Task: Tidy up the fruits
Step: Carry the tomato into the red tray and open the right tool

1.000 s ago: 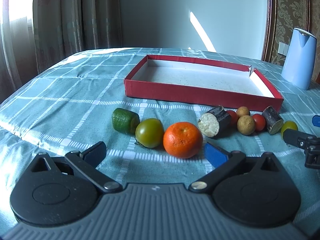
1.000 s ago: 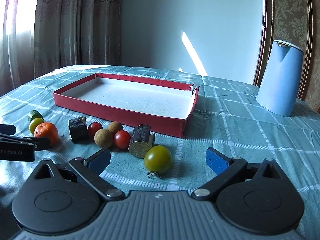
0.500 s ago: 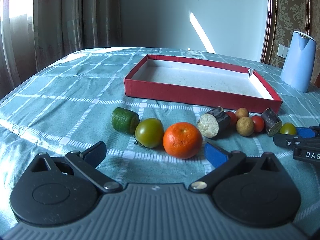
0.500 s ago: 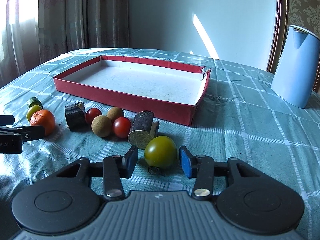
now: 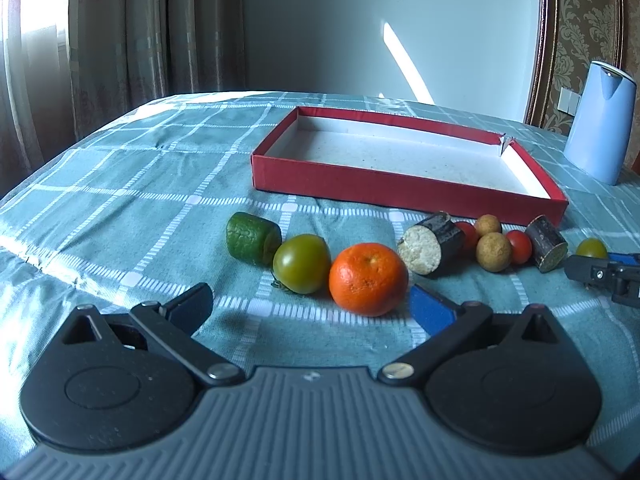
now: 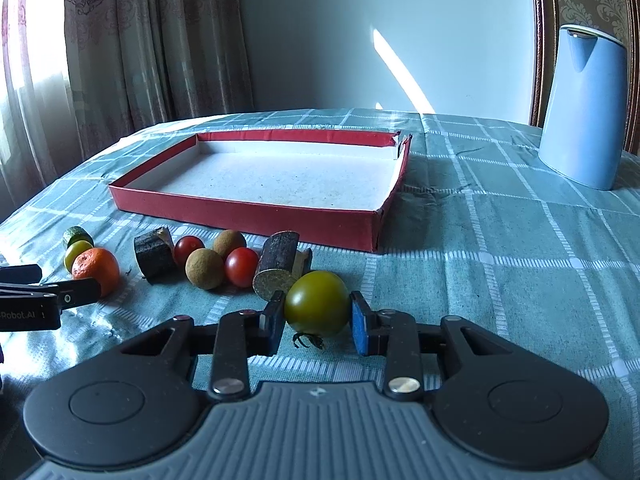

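Observation:
My right gripper (image 6: 317, 317) is shut on a green tomato (image 6: 318, 303), which is lifted slightly off the cloth; it also shows in the left wrist view (image 5: 591, 247). My left gripper (image 5: 312, 304) is open and empty, just short of an orange (image 5: 368, 278) and a second green tomato (image 5: 301, 263). A cut cucumber piece (image 5: 253, 238), two dark cane pieces (image 5: 430, 243), two red cherry tomatoes (image 6: 241, 266) and two brown longans (image 6: 204, 269) lie in a row in front of the empty red tray (image 5: 404, 189).
A blue kettle (image 6: 580, 108) stands at the back right on the green checked tablecloth (image 5: 120, 184). Curtains hang at the left behind the table. The left gripper's body shows at the left edge of the right wrist view (image 6: 36, 300).
My right gripper moved forward and closed its fingers on the green tomato, raising it a little. My left gripper stayed open in the same place.

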A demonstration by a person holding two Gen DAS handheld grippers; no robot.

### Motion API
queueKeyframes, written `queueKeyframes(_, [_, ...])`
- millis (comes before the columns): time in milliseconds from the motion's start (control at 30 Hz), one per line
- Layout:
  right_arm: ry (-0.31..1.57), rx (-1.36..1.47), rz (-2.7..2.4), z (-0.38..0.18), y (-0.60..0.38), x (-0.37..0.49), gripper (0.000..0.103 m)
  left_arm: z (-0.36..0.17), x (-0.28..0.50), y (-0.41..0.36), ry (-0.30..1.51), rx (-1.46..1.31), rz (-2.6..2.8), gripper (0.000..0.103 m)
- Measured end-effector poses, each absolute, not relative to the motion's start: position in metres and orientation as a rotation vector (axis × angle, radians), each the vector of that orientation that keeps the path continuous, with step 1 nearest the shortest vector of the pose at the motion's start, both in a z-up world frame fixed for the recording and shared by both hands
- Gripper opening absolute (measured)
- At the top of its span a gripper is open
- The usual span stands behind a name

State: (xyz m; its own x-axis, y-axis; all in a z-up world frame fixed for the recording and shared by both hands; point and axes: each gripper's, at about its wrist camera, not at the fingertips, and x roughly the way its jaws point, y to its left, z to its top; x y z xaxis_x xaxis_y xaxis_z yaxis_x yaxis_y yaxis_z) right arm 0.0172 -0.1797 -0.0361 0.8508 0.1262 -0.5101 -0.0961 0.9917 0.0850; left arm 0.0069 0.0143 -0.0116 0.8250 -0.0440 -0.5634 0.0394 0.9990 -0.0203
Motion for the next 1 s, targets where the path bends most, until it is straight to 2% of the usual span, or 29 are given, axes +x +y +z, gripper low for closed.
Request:
queueKeyframes(167, [0.460,0.069,0.116,-0.008,-0.183,0.020,0.033,-0.012,0.007,0.014,0.597,0.000,-0.040,0.103])
queueKeyframes(400, [0.410,0.078,0.086,0.017,-0.183,0.067,0.033,-0.012,0.008,0.014,0.606,0.000,-0.036,0.103])
queueKeyframes(633, [0.489,0.104,0.054,-0.005,-0.182,0.121,0.033,-0.012,0.009,0.016,0.613,-0.010,-0.035,0.103])
queueKeyframes(933, [0.531,0.085,0.005,-0.028,-0.180,0.133,0.033,-0.013,0.010,0.016,0.614,-0.015,-0.040,0.103])
queueKeyframes(1000, [0.520,0.077,-0.002,-0.028,-0.180,0.131,0.036,-0.013,0.010,0.016,0.614,-0.016,-0.038,0.103])
